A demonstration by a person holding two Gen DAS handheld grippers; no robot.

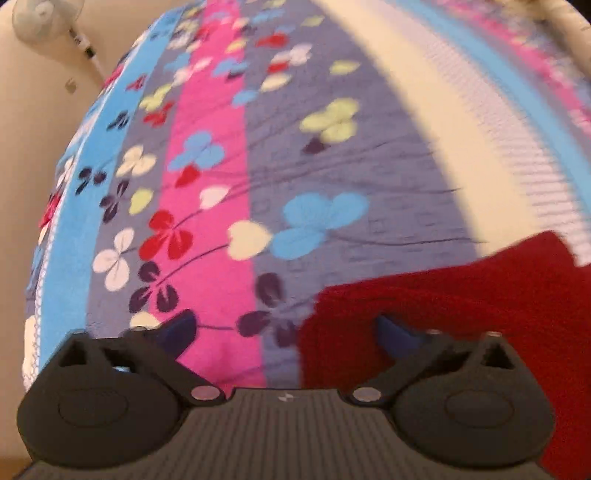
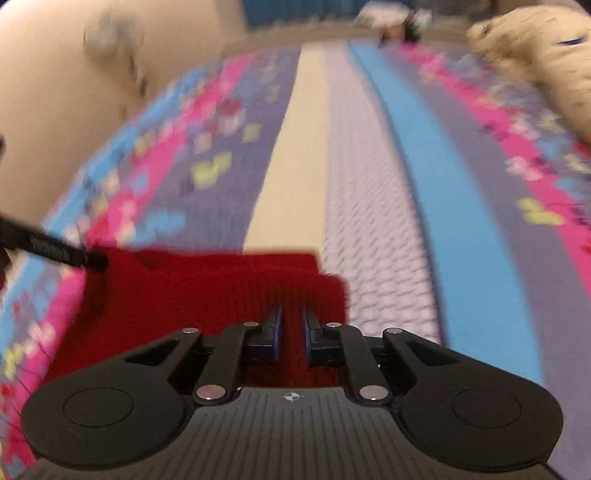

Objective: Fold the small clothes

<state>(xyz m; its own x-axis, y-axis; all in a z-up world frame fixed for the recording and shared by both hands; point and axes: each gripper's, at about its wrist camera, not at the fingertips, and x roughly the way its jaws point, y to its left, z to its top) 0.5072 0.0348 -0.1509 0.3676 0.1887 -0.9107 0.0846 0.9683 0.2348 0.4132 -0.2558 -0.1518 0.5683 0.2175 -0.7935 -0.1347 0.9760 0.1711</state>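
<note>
**Technician:** On the bed, what did the two wrist views show of the workpiece?

**Inspector:** A red knitted garment (image 1: pixel 461 314) lay flat on a striped floral bedspread (image 1: pixel 229 155). In the left wrist view it occupied the lower right, over the purple and cream stripes. In the right wrist view it sat just ahead of the tool, its far edge squared off with a stepped corner on the right.

**Technician:** State of the left gripper (image 1: pixel 286 328)?

**Inspector:** Its jaws stood spread to full width. One blue pad was over the pink stripe, the other over the red knit. Nothing was clamped between them; whether the right-hand pad touched the cloth could not be determined.

**Technician:** And the right gripper (image 2: pixel 292 334)?

**Inspector:** Its fingers (image 2: pixel 275 332) were drawn nearly together, with only a narrow slot between the blue pads. Red knit showed through that slot and beneath the tool. The frame was blurred, so whether fabric was pinched between the pads could not be confirmed.

**Technician:** Other items in view?

**Inspector:** A black finger of the left gripper entered the right wrist view from the left edge, its tip at the garment's left corner. A pedestal fan (image 1: pixel 44 18) stood by the cream wall beyond the bed. A pale plush toy (image 2: pixel 535 55) lay at the bed's far right.
</note>
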